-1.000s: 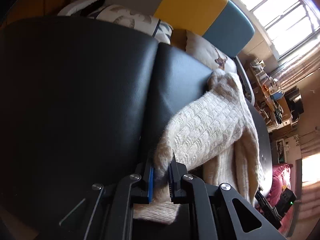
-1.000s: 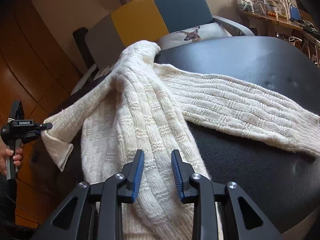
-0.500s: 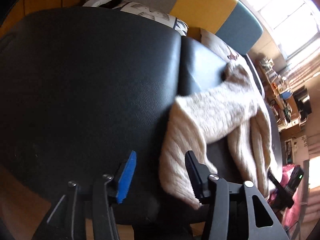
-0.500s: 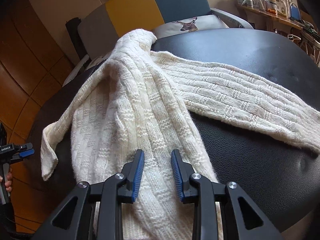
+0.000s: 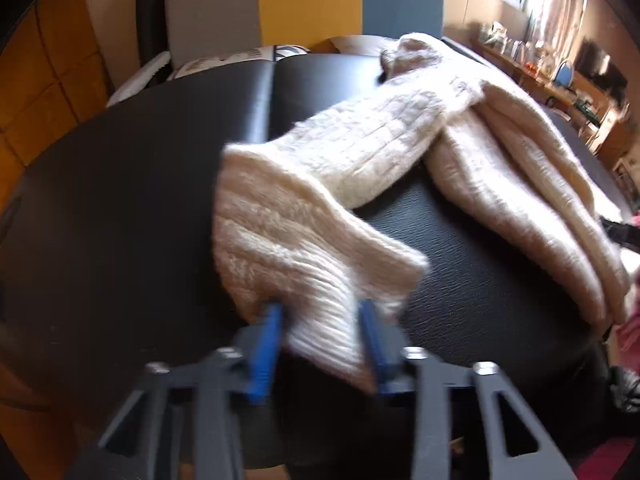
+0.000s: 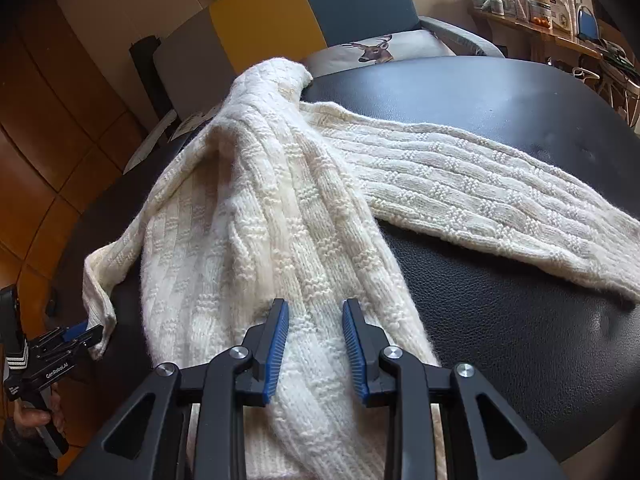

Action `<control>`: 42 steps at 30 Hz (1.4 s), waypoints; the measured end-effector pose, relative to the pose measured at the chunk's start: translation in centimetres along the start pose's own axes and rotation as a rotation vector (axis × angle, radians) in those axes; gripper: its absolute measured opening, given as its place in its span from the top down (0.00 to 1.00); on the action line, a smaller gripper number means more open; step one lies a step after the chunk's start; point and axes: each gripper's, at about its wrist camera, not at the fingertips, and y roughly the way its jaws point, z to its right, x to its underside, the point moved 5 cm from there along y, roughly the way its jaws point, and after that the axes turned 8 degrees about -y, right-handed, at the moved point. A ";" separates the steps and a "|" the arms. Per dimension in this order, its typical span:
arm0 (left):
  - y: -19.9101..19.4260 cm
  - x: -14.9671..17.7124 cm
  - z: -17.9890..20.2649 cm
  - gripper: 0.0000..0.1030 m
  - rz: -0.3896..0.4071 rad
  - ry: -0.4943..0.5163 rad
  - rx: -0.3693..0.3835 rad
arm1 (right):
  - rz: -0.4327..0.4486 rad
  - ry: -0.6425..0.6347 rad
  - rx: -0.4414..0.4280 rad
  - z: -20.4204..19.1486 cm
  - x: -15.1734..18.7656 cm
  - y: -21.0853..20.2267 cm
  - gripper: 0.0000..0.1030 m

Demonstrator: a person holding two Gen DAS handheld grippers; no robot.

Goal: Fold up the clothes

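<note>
A cream cable-knit sweater (image 5: 360,148) lies spread on a black padded table (image 5: 120,200). Its left sleeve bends back on itself, and the cuff (image 5: 328,328) sits between the fingers of my open left gripper (image 5: 320,332); this view is blurred. In the right wrist view the sweater (image 6: 260,220) fills the middle, with the other sleeve (image 6: 480,184) stretched out to the right. My right gripper (image 6: 314,332) is open, low over the sweater's body, with knit fabric showing between its blue pads. The left gripper (image 6: 86,330) shows at the lower left by the hanging cuff.
A chair with a grey, yellow and blue back (image 6: 280,16) stands behind the table (image 6: 500,340), with a deer-print cushion (image 6: 372,50) on it. A cluttered wooden shelf (image 6: 540,4) runs along the right wall. Wooden panels (image 6: 60,120) lie left. A hand (image 6: 36,416) holds the left gripper.
The left gripper, shut on the sleeve a second ago, opened and let it drop, then swung round so the cuff is between its open fingers. The right gripper barely moved.
</note>
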 end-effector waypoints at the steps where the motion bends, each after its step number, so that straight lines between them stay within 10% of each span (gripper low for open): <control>1: 0.1 0.1 0.2 0.87 0.005 0.004 -0.002 | 0.002 -0.001 0.001 0.0 0.0 0.0 0.73; 5: 0.3 0.0 0.5 0.88 0.027 -0.007 0.009 | 0.004 -0.021 0.006 -0.1 -0.1 0.0 0.73; 12: -6.4 -6.5 -11.4 0.88 0.206 -0.552 0.316 | -0.008 -0.034 0.021 -0.2 -0.2 0.1 0.73; 16: -6.0 -6.9 -16.7 0.88 0.220 -0.645 0.228 | -0.019 -0.043 0.034 -0.3 -0.3 0.4 0.73; 21: -0.3 -5.7 -19.8 0.86 0.038 -0.695 0.088 | -0.038 -0.061 0.045 -0.5 -0.6 0.8 0.73; 27: -3.6 -5.5 -23.3 0.80 0.131 -0.874 0.116 | -0.054 -0.072 0.055 -0.6 -0.7 0.9 0.73; 32: -7.3 -5.6 -21.8 0.72 0.223 -0.792 0.137 | -0.053 -0.072 0.054 -0.5 -0.7 1.2 0.72; 42: 0.2 -7.7 -11.5 0.67 0.027 -0.423 0.016 | -0.058 -0.093 0.061 -0.7 -0.6 1.0 0.72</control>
